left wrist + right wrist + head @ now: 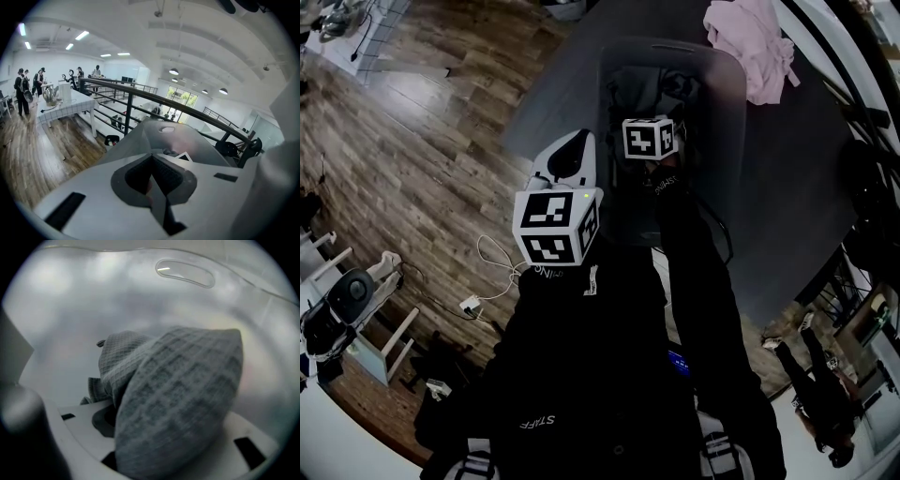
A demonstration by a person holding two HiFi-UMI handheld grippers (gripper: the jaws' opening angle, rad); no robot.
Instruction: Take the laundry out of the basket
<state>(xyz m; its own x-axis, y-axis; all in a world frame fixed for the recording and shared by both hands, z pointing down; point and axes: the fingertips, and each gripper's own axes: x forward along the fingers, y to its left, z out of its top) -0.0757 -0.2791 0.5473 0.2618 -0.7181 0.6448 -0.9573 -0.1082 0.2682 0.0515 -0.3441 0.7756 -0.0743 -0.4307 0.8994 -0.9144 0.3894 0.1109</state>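
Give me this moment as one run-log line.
left tongs: shut, empty | right tongs: shut on grey cloth inside basket | pink garment: on table

Cloth (178,404) in basket (733,131); garment (750,42) on table (806,187), right of basket

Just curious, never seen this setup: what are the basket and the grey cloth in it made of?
Basket: apparently translucent, smooth plastic; light glows through its wall and moulded handle slot. Grey cloth: seemingly soft waffle-weave textile, matte, with a raised square grid.
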